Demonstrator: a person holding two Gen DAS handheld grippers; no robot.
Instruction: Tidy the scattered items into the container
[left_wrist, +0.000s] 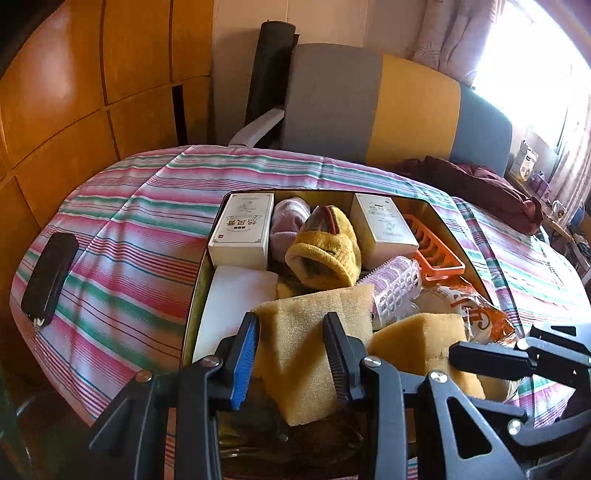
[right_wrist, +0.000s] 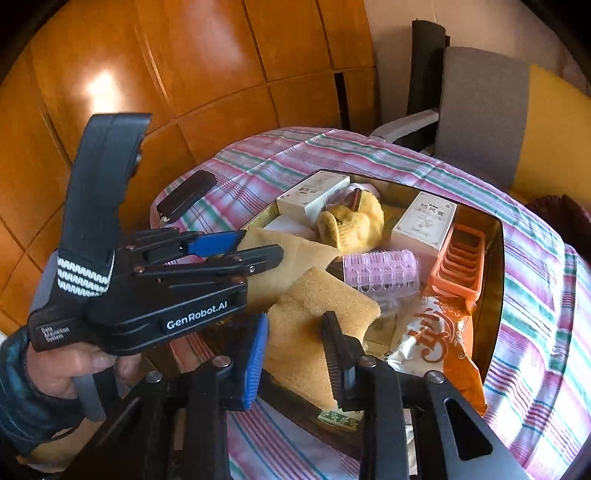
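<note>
A gold tin (left_wrist: 201, 280) on the striped tablecloth holds two white boxes (left_wrist: 242, 230), a pink sock, a yellow sock (left_wrist: 325, 254), a pink hair roller (right_wrist: 380, 271), an orange tray (right_wrist: 460, 258) and an orange snack bag (right_wrist: 439, 332). My left gripper (left_wrist: 291, 325) is shut on a yellow sponge (left_wrist: 303, 369) at the tin's near edge. It shows in the right wrist view too, as the left gripper (right_wrist: 260, 245) in a person's hand. My right gripper (right_wrist: 295, 321) is shut on a second yellow sponge (right_wrist: 306, 306), just right of the first.
A black case (left_wrist: 48, 273) lies on the tablecloth (left_wrist: 129, 258) left of the tin. A grey and yellow chair (left_wrist: 369, 103) stands behind the table, with dark red cloth (left_wrist: 480, 188) to its right. Wooden cabinet doors (left_wrist: 74, 92) fill the left side.
</note>
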